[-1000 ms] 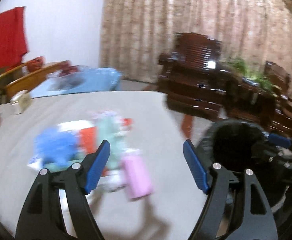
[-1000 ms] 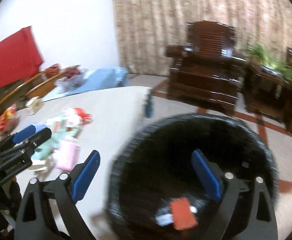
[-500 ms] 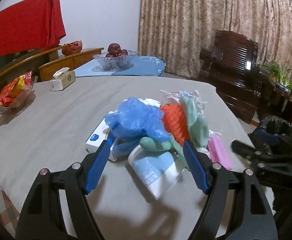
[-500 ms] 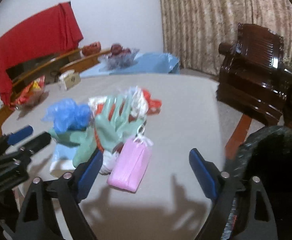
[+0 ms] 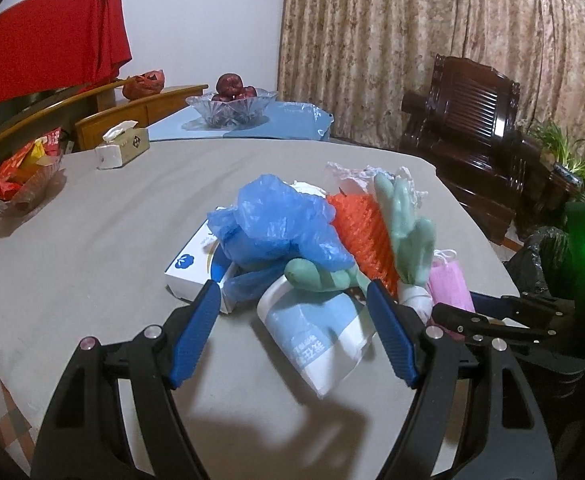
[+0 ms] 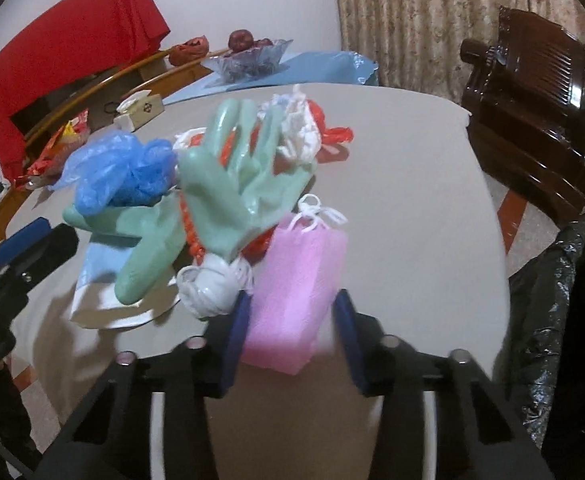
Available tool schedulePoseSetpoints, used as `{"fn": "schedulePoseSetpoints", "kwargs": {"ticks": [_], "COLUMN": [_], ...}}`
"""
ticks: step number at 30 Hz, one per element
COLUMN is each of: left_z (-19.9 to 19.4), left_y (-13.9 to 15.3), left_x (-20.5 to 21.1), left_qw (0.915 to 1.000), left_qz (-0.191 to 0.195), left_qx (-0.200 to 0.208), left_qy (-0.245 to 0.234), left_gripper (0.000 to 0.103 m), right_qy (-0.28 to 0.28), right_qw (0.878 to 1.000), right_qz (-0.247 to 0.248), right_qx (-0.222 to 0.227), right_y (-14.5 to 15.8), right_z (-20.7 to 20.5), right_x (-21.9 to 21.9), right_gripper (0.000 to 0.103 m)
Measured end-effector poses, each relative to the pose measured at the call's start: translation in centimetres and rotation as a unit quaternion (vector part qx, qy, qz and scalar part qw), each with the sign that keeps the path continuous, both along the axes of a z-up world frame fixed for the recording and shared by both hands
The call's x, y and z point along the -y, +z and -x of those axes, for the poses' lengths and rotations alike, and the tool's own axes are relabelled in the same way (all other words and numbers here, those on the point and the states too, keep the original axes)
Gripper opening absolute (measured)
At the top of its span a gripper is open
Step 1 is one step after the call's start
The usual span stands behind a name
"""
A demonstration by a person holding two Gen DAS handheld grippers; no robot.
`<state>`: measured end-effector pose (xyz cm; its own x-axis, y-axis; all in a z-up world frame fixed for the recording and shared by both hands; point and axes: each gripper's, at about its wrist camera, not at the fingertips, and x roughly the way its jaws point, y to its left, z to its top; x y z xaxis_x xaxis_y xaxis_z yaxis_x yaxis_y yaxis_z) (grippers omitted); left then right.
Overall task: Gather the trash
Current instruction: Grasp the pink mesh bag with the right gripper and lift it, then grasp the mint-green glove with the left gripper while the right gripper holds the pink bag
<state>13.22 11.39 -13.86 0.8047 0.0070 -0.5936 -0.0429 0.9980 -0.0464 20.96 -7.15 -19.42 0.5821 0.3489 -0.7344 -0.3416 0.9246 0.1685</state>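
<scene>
A pile of trash lies on the grey table [image 5: 92, 248]: a blue plastic bag [image 5: 276, 220], green rubber gloves [image 5: 404, 224], orange netting [image 5: 364, 232], a white-and-blue packet [image 5: 316, 332], a white box [image 5: 192, 260] and a small pink bag [image 6: 296, 292]. My left gripper [image 5: 292, 332] is open, its jaws astride the near end of the white-and-blue packet. My right gripper [image 6: 292, 332] has its jaws narrowed around the pink bag, the blue pads beside its two sides; the view is blurred and contact is unclear. The black-lined trash bin [image 6: 564, 320] stands right of the table.
A tissue box [image 5: 122, 148], a snack tray [image 5: 16, 180] and a glass fruit bowl [image 5: 232, 104] on blue cloth stand at the far side. Dark wooden armchairs [image 5: 468, 128] and plants [image 5: 560, 152] are at the right. A red cloth [image 5: 44, 36] hangs at the left.
Both grippers have swung from the bin back to the pile. The right gripper has moved in on the pink bag and its jaws have narrowed around it. The left gripper has edged closer to the packet.
</scene>
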Motion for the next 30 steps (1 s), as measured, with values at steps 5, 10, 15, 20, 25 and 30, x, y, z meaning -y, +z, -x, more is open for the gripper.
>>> {"fn": "schedulePoseSetpoints", "kwargs": {"ticks": [5,10,15,20,25,30], "left_z": [0.0,-0.2,-0.5,-1.6,-3.1,-5.5], "left_y": [0.0,0.5,1.2,1.8,1.9,1.2], "left_x": [0.3,1.3,2.8,5.5,7.9,9.0], "left_qw": [1.0,0.9998,0.9993,0.9979,0.9965,0.9977], "left_qz": [0.001,0.001,0.007,0.012,0.013,0.005], "left_qx": [0.002,0.006,0.016,0.024,0.032,0.027], "left_qy": [-0.004,-0.016,-0.034,-0.059,-0.077,-0.063], "left_gripper": [0.073,0.073,0.072,0.068,0.065,0.064], "right_qy": [0.005,-0.005,-0.026,-0.051,-0.073,-0.085], "right_qw": [1.0,0.999,0.998,0.996,0.994,0.993], "right_qz": [-0.01,-0.015,-0.022,-0.025,-0.023,-0.022], "right_qx": [0.007,0.03,0.048,0.066,0.077,0.081], "right_y": [0.9,2.8,4.6,6.0,6.4,6.4], "right_z": [0.4,1.1,1.3,1.1,0.9,0.8], "right_x": [0.5,1.7,3.6,5.9,7.9,9.1], "right_gripper": [0.022,0.022,0.022,0.022,0.022,0.022]}}
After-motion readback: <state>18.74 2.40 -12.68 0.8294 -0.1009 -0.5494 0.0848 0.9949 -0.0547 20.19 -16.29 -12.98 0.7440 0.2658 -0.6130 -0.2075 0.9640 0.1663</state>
